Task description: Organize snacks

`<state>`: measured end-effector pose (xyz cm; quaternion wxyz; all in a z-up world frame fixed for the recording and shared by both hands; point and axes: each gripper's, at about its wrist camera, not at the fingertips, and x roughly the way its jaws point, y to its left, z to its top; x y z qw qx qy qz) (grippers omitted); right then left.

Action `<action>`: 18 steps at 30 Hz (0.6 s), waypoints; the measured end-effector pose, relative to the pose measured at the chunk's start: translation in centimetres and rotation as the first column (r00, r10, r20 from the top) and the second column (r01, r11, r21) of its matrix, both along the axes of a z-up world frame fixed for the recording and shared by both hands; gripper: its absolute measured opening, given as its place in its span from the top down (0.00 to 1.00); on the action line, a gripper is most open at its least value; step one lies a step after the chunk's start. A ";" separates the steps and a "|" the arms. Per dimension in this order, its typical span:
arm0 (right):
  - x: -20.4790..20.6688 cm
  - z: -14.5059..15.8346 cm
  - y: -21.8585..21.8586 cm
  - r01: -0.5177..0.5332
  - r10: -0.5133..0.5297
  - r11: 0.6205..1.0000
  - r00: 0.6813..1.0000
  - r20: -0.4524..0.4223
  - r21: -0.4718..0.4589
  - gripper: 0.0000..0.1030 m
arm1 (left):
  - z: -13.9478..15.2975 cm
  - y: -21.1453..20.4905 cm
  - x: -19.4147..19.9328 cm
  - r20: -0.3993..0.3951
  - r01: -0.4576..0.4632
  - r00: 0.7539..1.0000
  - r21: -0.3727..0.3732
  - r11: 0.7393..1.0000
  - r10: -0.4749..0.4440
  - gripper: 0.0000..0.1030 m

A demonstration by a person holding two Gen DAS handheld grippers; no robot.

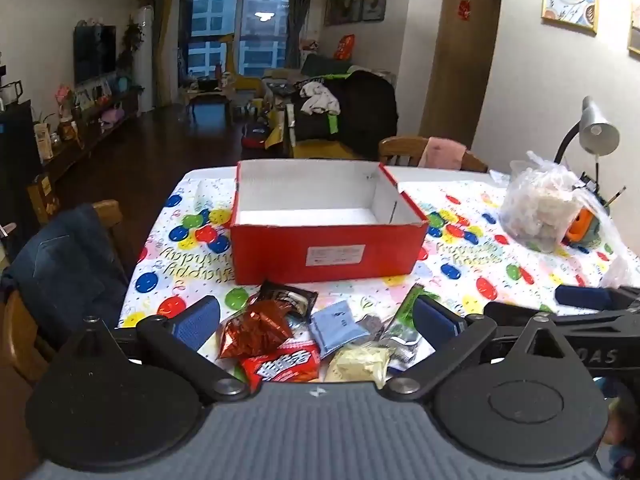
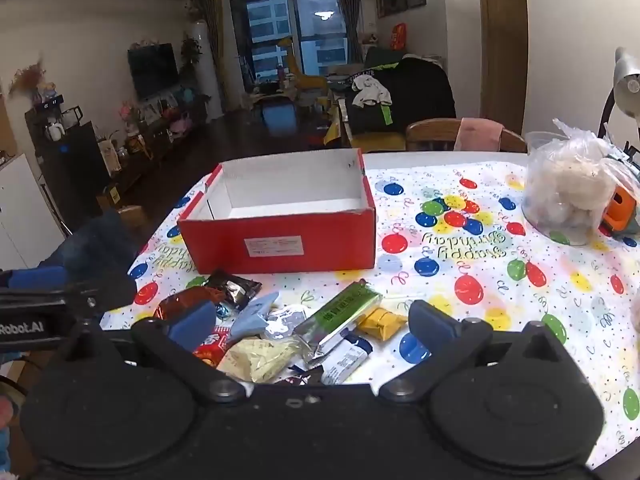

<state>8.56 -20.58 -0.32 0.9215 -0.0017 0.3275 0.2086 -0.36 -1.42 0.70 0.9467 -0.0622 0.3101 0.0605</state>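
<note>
An open, empty red box (image 1: 328,252) (image 2: 280,244) with a white inside stands mid-table. In front of it lies a pile of snack packets: a red foil bag (image 1: 252,332), a red bar (image 1: 284,368), a light blue packet (image 1: 338,326) (image 2: 256,316), a pale yellow packet (image 1: 358,362) (image 2: 260,358), a dark packet (image 1: 290,300) (image 2: 234,286), a green bar (image 2: 344,312) and a yellow packet (image 2: 382,322). My left gripper (image 1: 316,320) is open above the pile, holding nothing. My right gripper (image 2: 310,322) is open above the pile, holding nothing.
The table (image 2: 500,280) has a balloon-print cloth. A clear plastic bag of pale items (image 1: 538,208) (image 2: 572,196) sits at the right beside an orange object (image 2: 620,204) and a desk lamp (image 1: 596,128). Wooden chairs (image 1: 420,152) stand at the far side and left.
</note>
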 end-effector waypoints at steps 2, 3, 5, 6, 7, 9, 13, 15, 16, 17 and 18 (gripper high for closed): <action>-0.2 0.2 0.5 -0.004 0.004 1.000 1.000 0.011 -0.004 0.00 | -0.1 0.1 0.0 -0.015 -0.002 1.000 -0.006 1.000 0.002 0.00; -0.2 0.3 0.6 -0.008 0.008 1.000 1.000 0.015 -0.002 0.00 | -0.1 0.2 -0.1 -0.017 -0.003 1.000 -0.012 1.000 0.003 0.00; -0.3 0.3 0.7 -0.015 0.015 1.000 1.000 0.015 0.002 0.00 | 0.0 0.4 -0.5 -0.021 -0.006 1.000 -0.018 1.000 0.006 0.00; -0.3 0.3 0.7 -0.016 0.016 1.000 1.000 0.013 0.004 0.00 | 0.0 0.5 -0.6 -0.022 -0.008 1.000 -0.019 1.000 0.007 0.00; -0.3 0.3 0.9 -0.017 0.017 1.000 1.000 0.010 0.005 0.01 | 0.1 0.6 -0.7 -0.025 -0.010 1.000 -0.017 1.000 0.009 0.00; -0.4 0.3 1.1 -0.020 0.020 1.000 1.000 0.008 0.003 0.01 | 0.1 0.7 -1.0 -0.028 -0.012 1.000 -0.016 1.000 0.012 0.00; -0.5 0.3 1.3 -0.022 0.022 1.000 1.000 -0.003 0.003 0.01 | -0.2 1.1 -0.6 -0.048 -0.014 0.999 -0.027 1.000 0.013 0.00; -0.6 0.3 1.4 -0.020 0.020 1.000 1.000 -0.006 0.002 0.01 | -0.3 1.3 -0.7 -0.055 -0.013 0.998 -0.030 0.999 0.011 0.00; -0.6 0.3 1.4 -0.020 0.020 1.000 1.000 -0.007 0.002 0.02 | -0.1 1.0 -0.5 -0.059 -0.014 0.998 -0.029 0.999 0.012 0.00; -0.6 0.3 1.4 -0.020 0.020 1.000 1.000 -0.007 0.003 0.02 | -0.2 1.0 -0.5 -0.060 -0.014 0.998 -0.030 0.999 0.012 0.00; -0.6 0.2 1.4 -0.019 0.019 1.000 1.000 -0.007 0.001 0.02 | -0.2 1.1 -0.6 -0.060 -0.013 0.998 -0.030 0.999 0.011 0.00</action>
